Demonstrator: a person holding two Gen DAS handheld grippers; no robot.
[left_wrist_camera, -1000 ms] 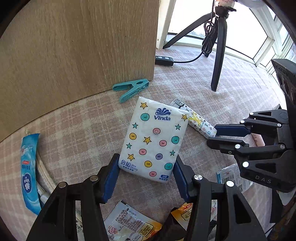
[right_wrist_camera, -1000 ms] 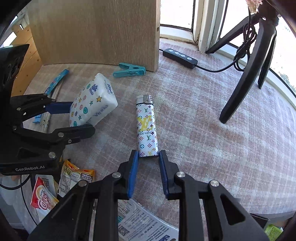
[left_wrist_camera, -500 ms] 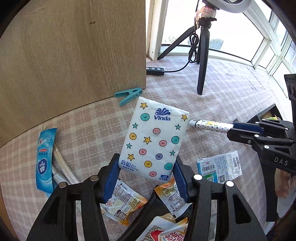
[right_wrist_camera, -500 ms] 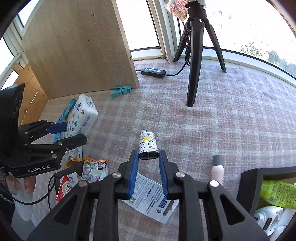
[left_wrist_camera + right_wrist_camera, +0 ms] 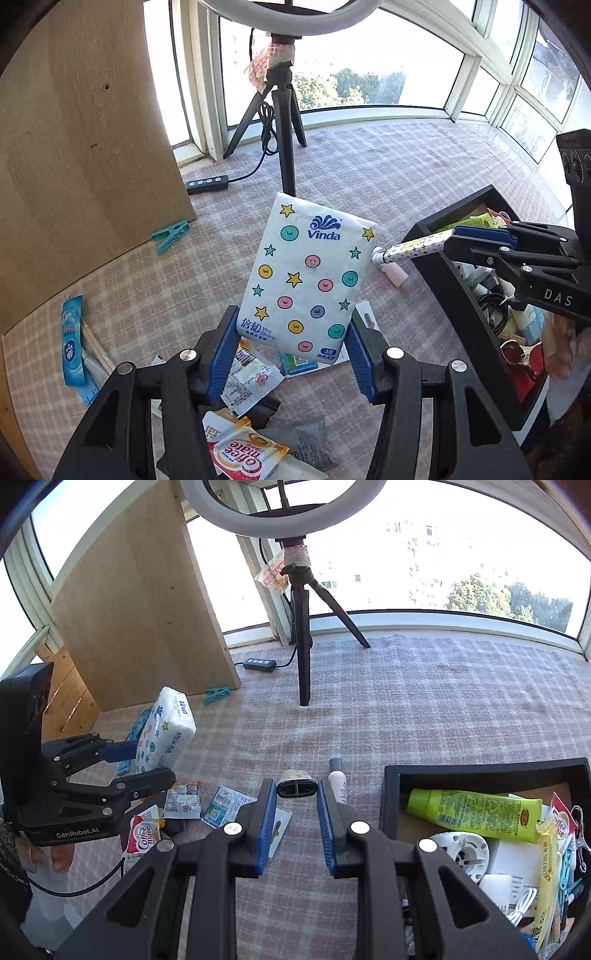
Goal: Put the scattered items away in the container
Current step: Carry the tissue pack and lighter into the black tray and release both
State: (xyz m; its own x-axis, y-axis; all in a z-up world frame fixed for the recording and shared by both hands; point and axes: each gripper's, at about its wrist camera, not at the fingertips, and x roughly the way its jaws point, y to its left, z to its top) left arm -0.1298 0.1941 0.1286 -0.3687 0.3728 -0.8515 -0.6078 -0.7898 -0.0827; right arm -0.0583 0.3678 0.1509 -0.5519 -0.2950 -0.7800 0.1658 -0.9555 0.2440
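Note:
My left gripper [image 5: 291,354] is shut on a white Vinda tissue pack [image 5: 310,273] with coloured dots and stars, held up off the checked cloth; the same tissue pack [image 5: 166,734] shows at the left of the right wrist view. My right gripper [image 5: 296,801] is shut on a patterned lighter [image 5: 296,784], seen end-on, and the lighter [image 5: 413,249] points left in the left wrist view, beside the black container [image 5: 454,306]. The container [image 5: 391,794] sits at the lower right, holding a green tube [image 5: 472,810] and several other items.
Sachets [image 5: 251,373], a Coffee mate packet [image 5: 243,452] and a barcode card [image 5: 225,805] lie scattered on the cloth. A pink tube [image 5: 338,781], a teal clothespin [image 5: 170,236], a blue wrapper [image 5: 72,343], a tripod [image 5: 284,147] and a wooden board [image 5: 81,147] stand around.
Both grippers have risen off the cloth with their loads and swung right; the tissue pack and lighter left the cloth, and the black container has come into view.

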